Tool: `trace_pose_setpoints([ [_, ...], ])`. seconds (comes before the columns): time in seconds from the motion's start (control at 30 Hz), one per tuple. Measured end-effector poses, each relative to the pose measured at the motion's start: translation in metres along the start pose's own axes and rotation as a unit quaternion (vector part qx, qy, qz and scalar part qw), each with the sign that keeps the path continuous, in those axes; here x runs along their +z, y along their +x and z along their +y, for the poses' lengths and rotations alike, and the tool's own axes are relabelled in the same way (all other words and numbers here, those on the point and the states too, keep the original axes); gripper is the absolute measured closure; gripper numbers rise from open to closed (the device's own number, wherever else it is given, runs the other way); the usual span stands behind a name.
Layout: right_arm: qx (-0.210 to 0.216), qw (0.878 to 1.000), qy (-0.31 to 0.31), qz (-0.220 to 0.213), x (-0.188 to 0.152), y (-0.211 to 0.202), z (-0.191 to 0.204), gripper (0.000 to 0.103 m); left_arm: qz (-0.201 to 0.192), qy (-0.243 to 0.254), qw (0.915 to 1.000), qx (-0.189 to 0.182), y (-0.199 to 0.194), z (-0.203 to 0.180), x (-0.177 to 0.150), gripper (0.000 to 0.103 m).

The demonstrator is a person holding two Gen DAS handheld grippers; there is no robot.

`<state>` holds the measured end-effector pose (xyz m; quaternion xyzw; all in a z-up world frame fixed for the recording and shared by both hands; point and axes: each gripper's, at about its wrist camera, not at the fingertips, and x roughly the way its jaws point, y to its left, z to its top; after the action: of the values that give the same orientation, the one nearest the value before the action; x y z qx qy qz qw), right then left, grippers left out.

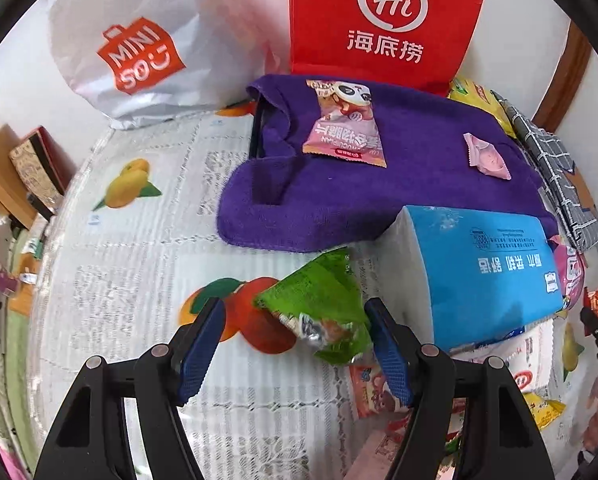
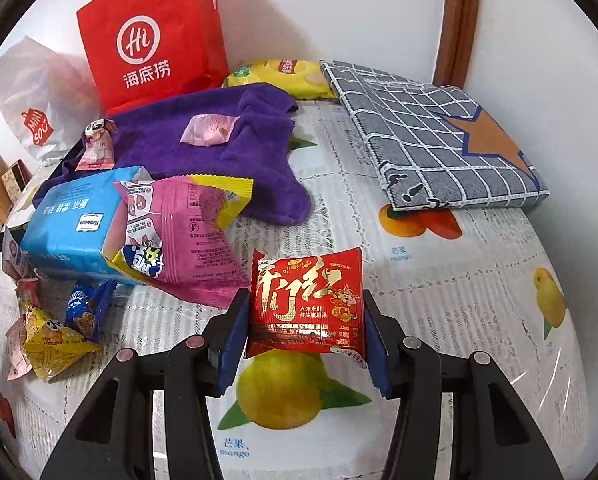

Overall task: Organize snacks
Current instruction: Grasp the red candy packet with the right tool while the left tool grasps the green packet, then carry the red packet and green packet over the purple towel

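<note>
Red foil snack packet [image 2: 307, 304], square, glossy, crinkled

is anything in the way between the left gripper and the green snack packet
Nothing visible blocks it. The left gripper is open, and the green snack packet already lies on the tablecloth between its fingers, nearer one finger. The blue tissue pack stands close beside it but not in the path.

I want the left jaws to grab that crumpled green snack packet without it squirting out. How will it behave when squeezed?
The green packet looks creased and partly collapsed, so it will probably crumple rather than resist. Its shiny film may slide on the pads, and it seems light enough to skid across the tablecloth if nudged. The left gripper stands open around it.
</note>
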<state>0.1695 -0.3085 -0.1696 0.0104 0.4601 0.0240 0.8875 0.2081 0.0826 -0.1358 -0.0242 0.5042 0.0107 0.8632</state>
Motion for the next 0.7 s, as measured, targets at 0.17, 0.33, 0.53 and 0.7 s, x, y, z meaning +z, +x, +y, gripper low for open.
trace_pose_setpoints([
  [0.17, 0.002, 1.000, -0.004, 0.004, 0.002, 0.004, 0.005, 0.051, 0.012, -0.008, 0.9999, -0.007, 0.020, -0.003, 0.003, 0.034],
  [0.33, -0.001, 1.000, -0.005, 0.003, 0.003, 0.002, 0.005, 0.052, 0.013, -0.016, 0.9996, -0.020, 0.024, -0.001, 0.000, 0.045],
  [0.53, 0.003, 1.000, -0.012, -0.019, 0.008, -0.017, 0.011, 0.052, 0.002, -0.022, 0.9994, -0.026, 0.005, 0.011, -0.006, 0.049],
  [0.7, 0.018, 0.999, -0.019, -0.036, 0.015, -0.034, 0.023, 0.052, -0.014, -0.029, 0.9991, -0.029, -0.019, 0.018, -0.012, 0.049],
])
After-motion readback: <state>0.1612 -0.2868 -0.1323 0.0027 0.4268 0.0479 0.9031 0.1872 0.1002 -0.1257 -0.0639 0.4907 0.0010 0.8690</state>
